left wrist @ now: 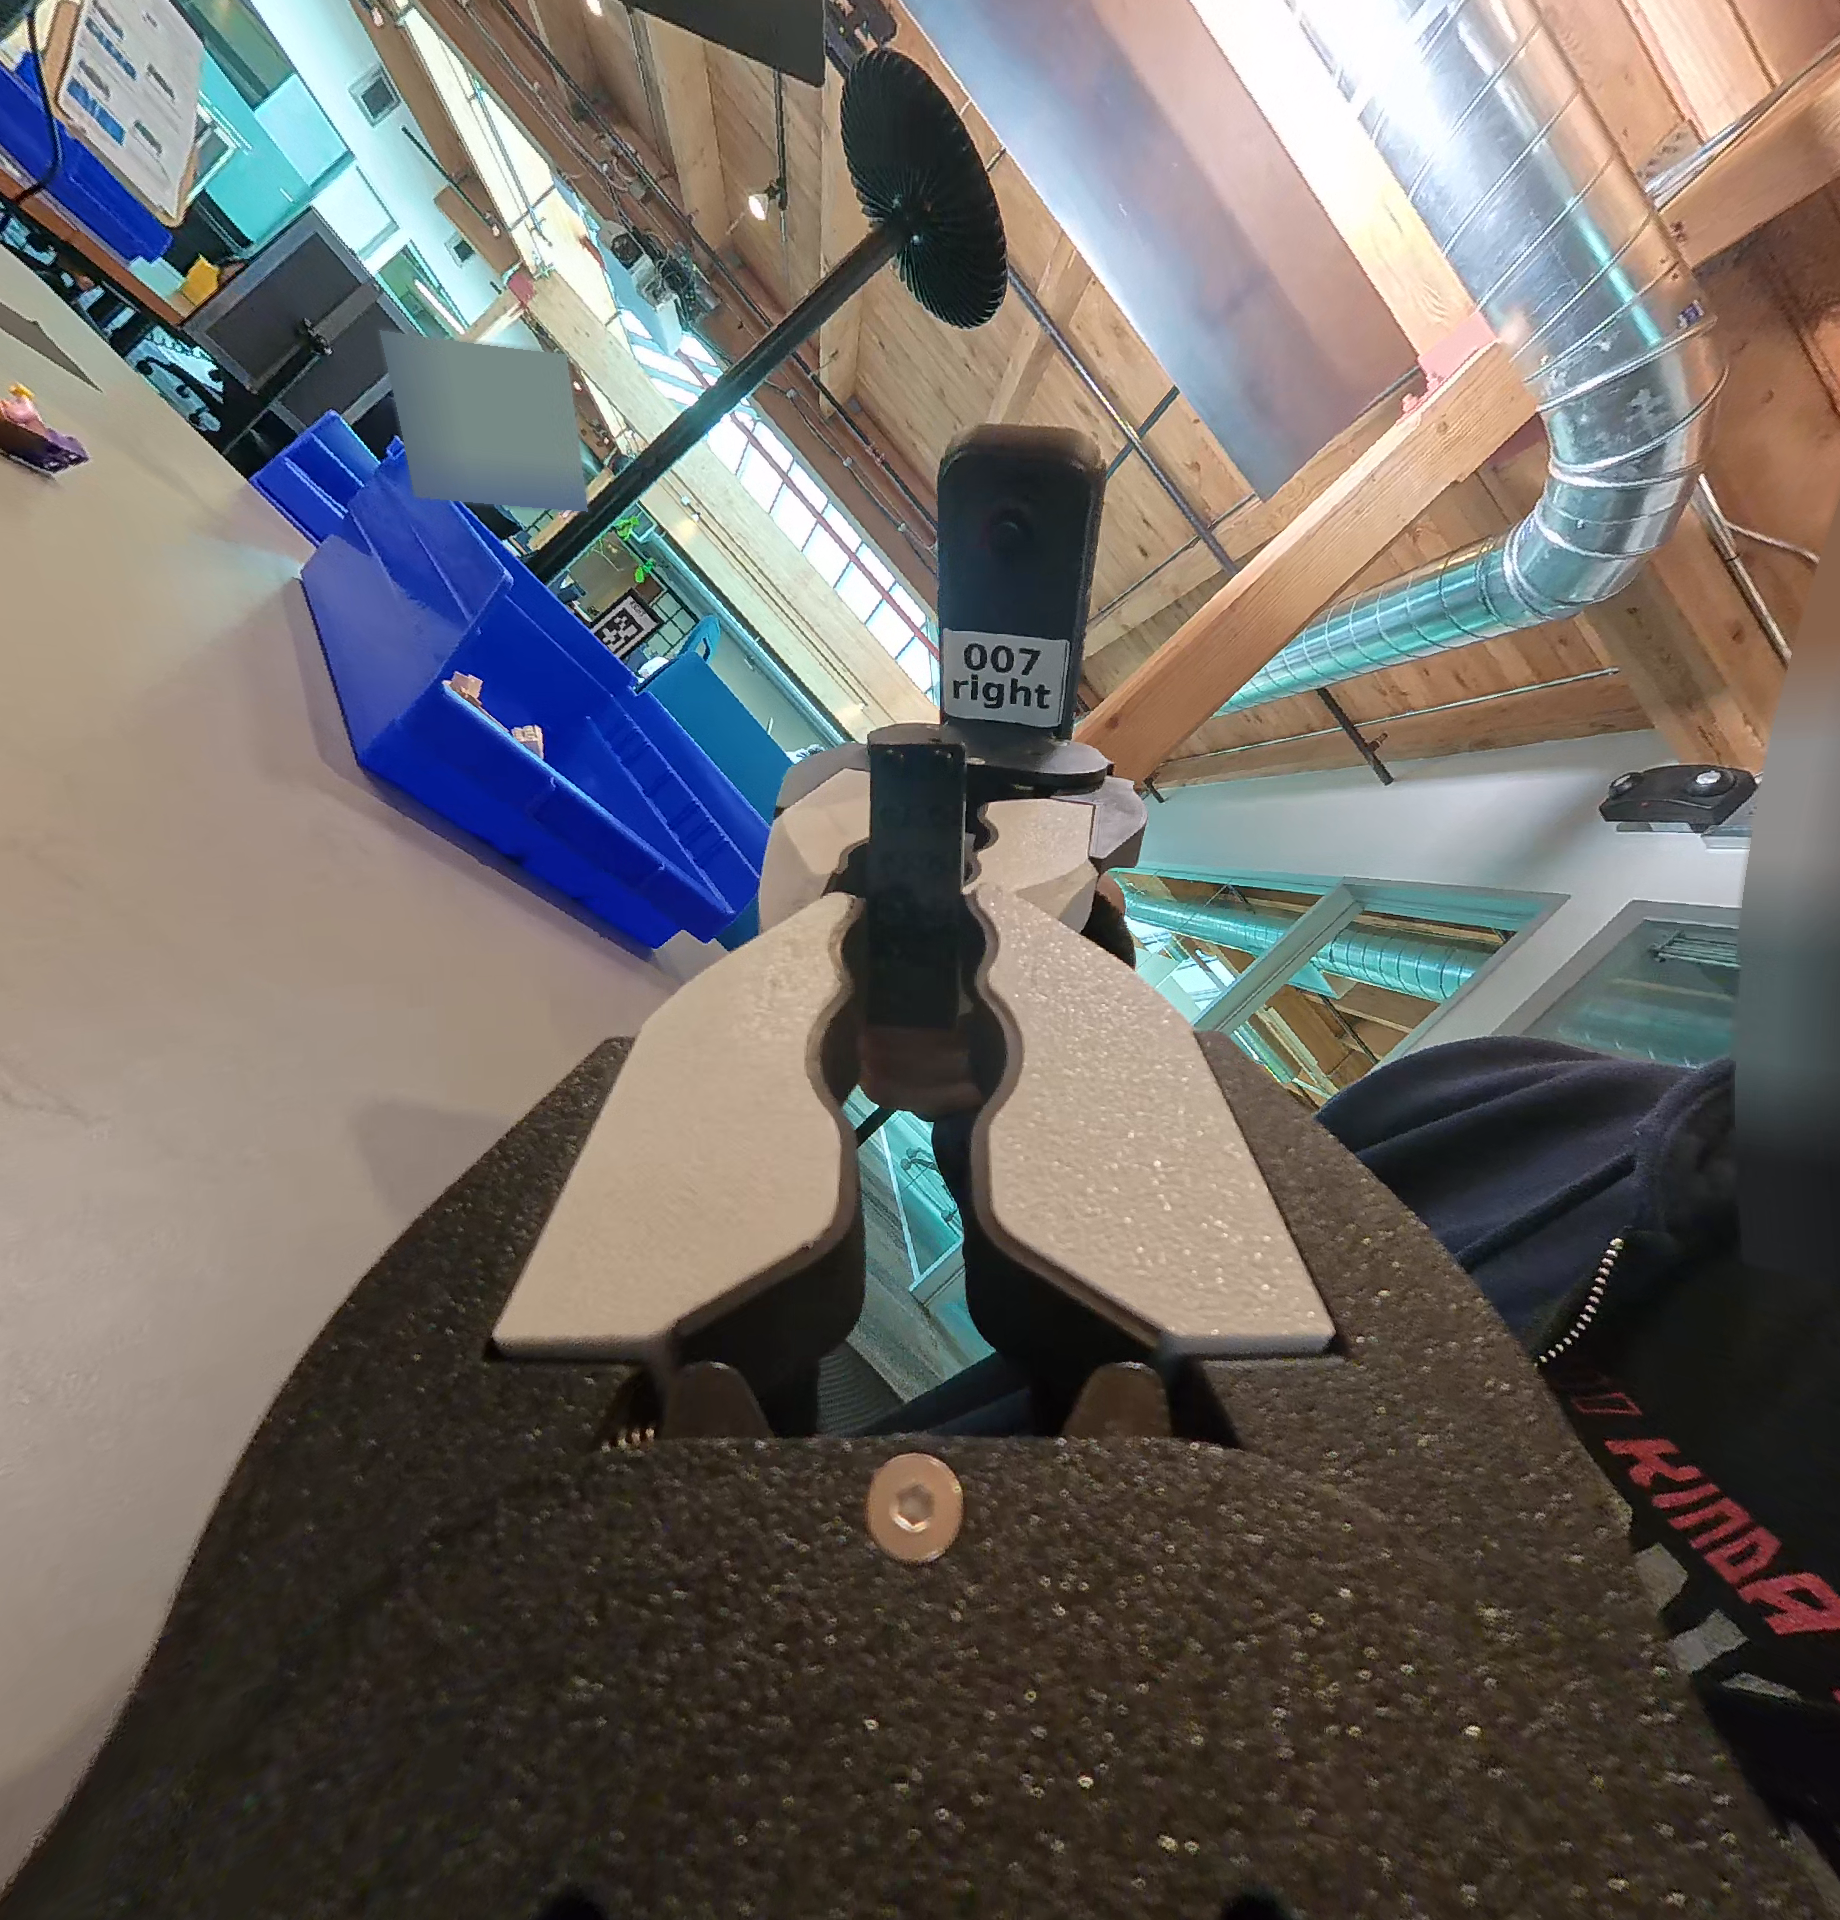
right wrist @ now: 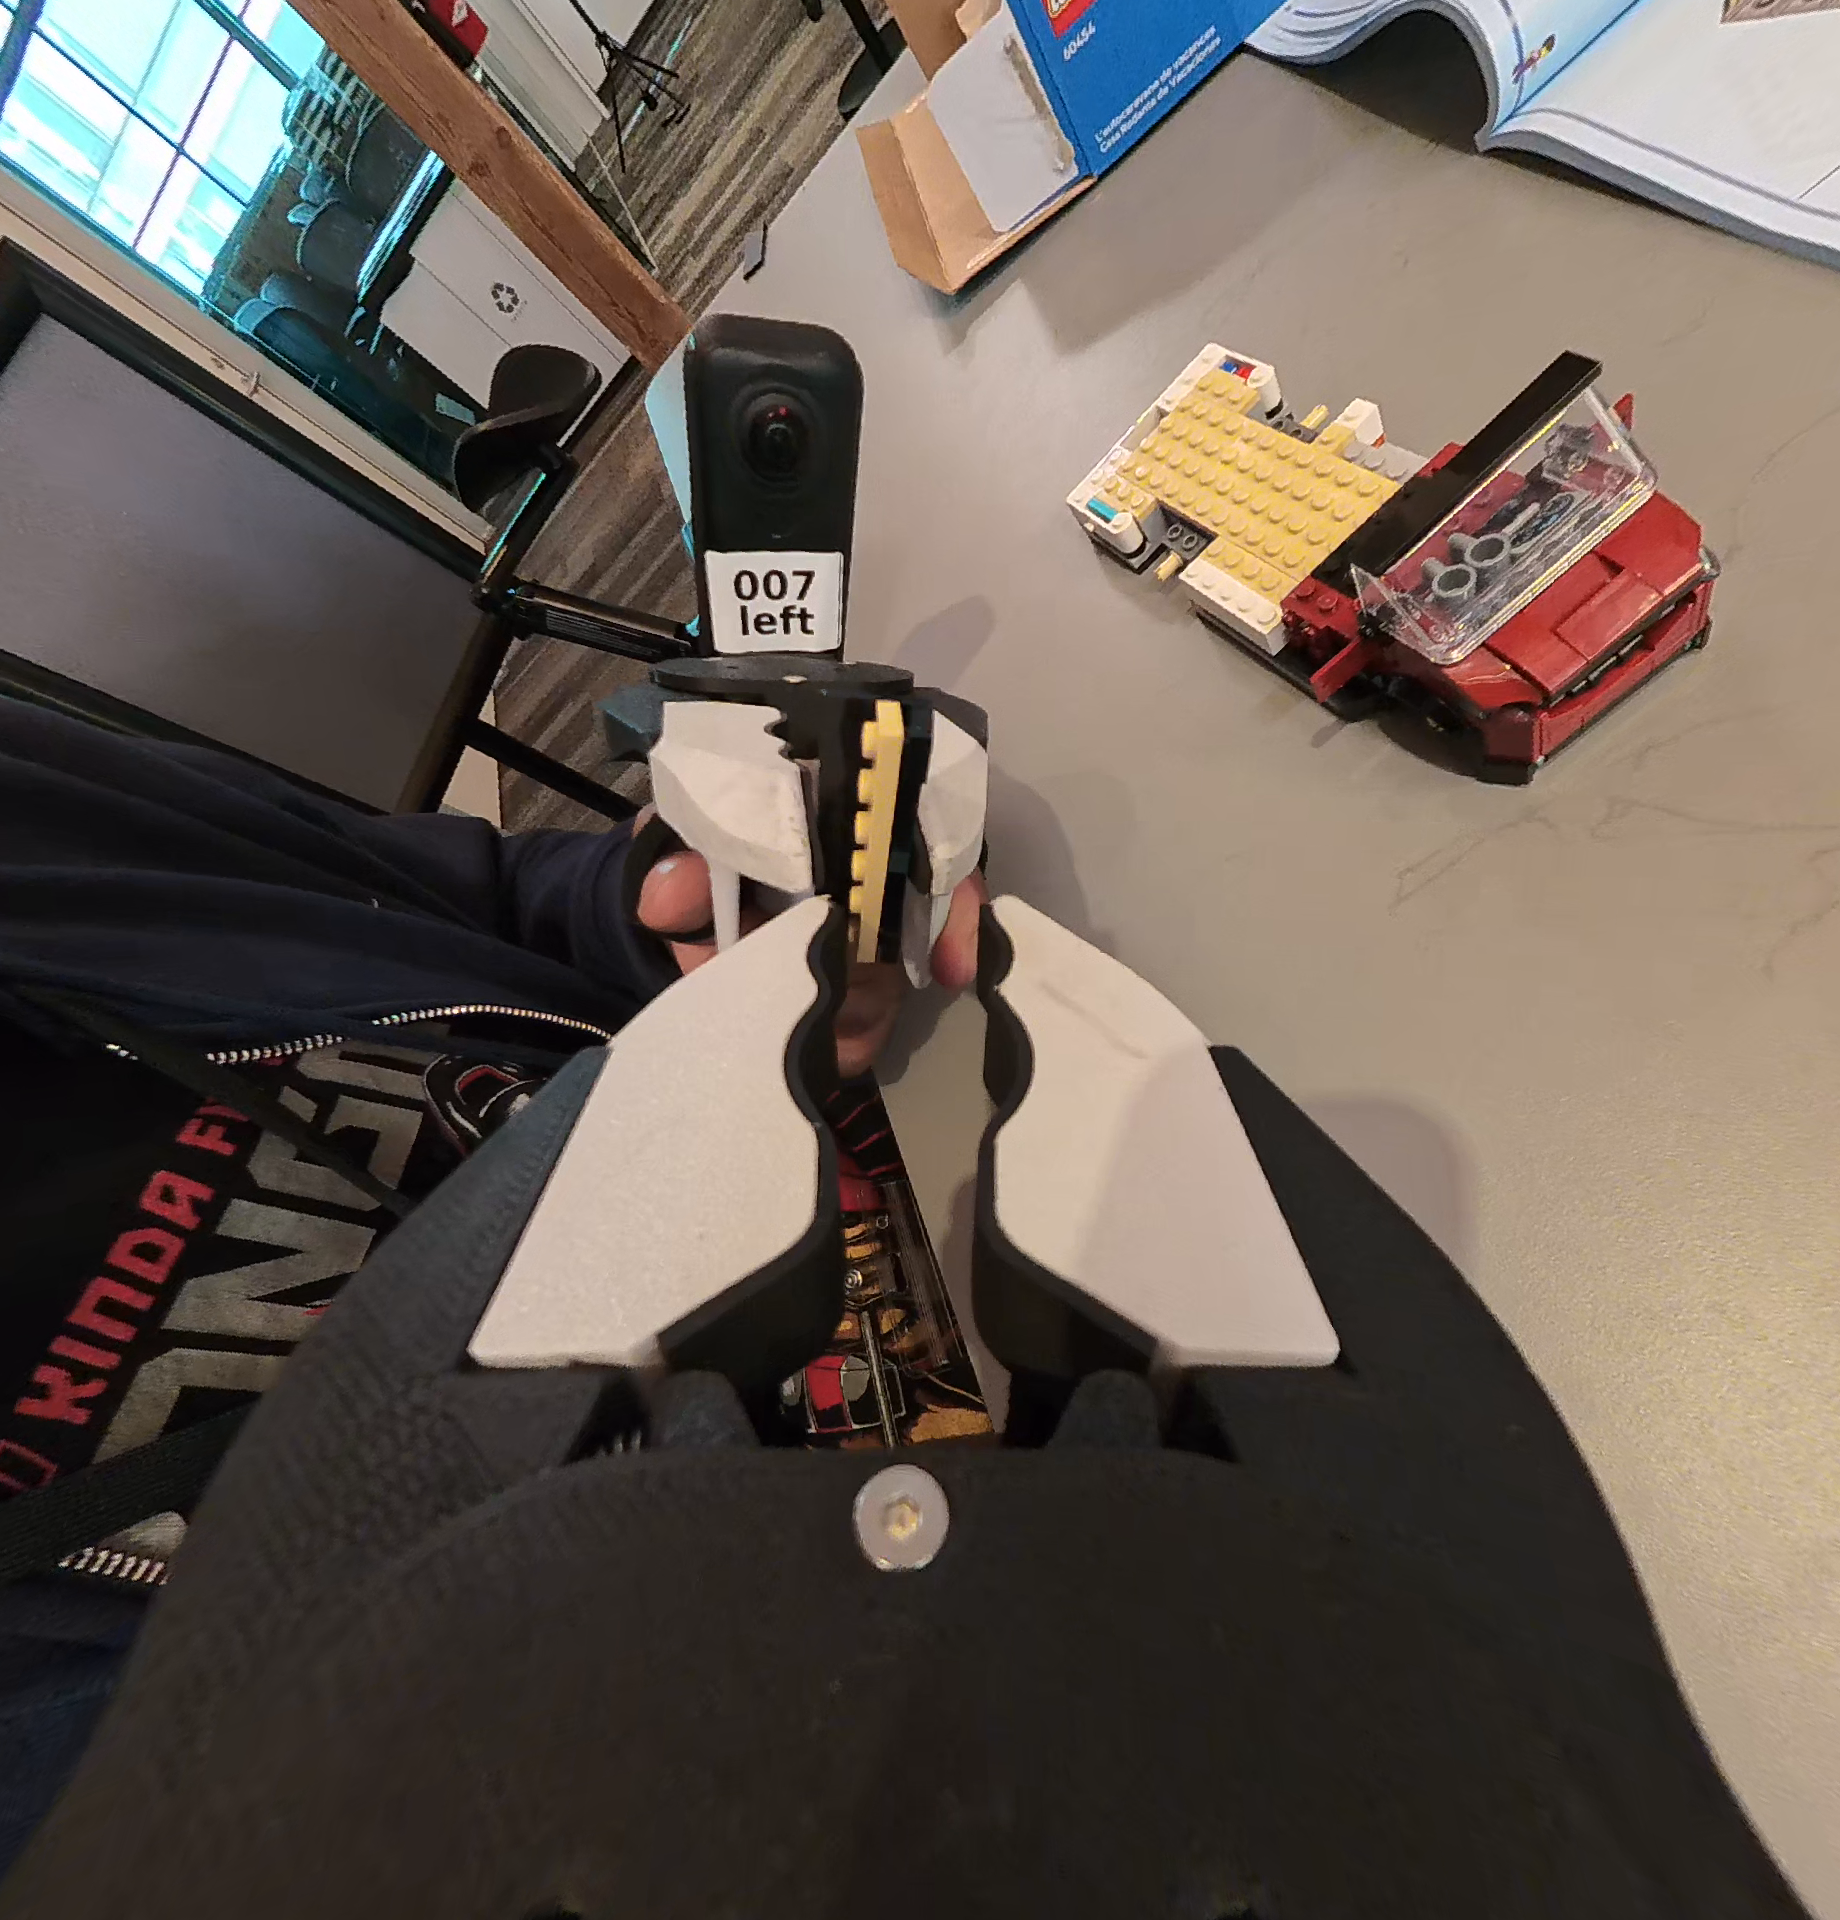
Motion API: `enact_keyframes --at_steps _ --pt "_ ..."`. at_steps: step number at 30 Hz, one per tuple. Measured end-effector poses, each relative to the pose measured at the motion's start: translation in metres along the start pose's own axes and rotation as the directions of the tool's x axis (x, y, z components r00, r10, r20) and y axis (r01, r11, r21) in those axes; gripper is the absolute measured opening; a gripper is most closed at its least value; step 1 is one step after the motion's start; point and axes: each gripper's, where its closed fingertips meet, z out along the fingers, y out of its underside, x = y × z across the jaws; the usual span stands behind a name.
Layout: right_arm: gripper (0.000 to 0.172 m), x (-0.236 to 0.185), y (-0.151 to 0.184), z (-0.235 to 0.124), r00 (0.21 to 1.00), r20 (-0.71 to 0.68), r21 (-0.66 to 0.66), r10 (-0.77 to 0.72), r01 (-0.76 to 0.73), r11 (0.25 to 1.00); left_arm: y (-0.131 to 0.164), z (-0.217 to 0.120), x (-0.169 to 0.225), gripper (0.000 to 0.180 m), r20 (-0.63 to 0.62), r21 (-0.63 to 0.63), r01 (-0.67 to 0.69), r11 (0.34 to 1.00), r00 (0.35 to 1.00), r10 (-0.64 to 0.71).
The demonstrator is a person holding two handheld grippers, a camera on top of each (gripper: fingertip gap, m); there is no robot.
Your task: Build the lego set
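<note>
Bright daylight via windows (left wrist: 791, 499); fisheye edges, soft shadows, slight blur.

Yellow-and-black brick plate (right wrist: 874, 831), red car (right wrist: 1581, 634)

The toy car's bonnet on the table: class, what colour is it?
Dark red; it shows best in the right wrist view, beside the tan studded plate.

This is looking like a converted loft office or lab: exposed wooden beams (left wrist: 1300, 582), a silver air duct (left wrist: 1581, 540), blue storage bins (left wrist: 500, 727), office chairs (right wrist: 526, 416).
</note>
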Motion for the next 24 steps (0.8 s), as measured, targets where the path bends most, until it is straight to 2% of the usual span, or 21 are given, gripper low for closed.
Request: enact_keyframes --at_steps 12,18,24 --pt "0.03 -0.003 0.0 -0.004 1.0 0.006 0.042 -0.001 0.001 0.999 -0.005 -0.003 0.002 0.017 -0.043 0.034 0.06 0.998 0.997 -0.058" --pt "0.03 -0.006 -0.008 -0.002 0.996 -0.091 0.213 0.0 0.019 0.977 -0.014 -0.008 0.007 0.016 -0.109 0.132 0.085 0.988 0.991 -0.071" --pt "0.026 -0.017 -0.016 -0.007 0.976 -0.216 0.372 -0.033 0.113 0.921 -0.02 -0.011 0.014 0.016 -0.184 0.227 0.108 0.968 0.981 -0.066"
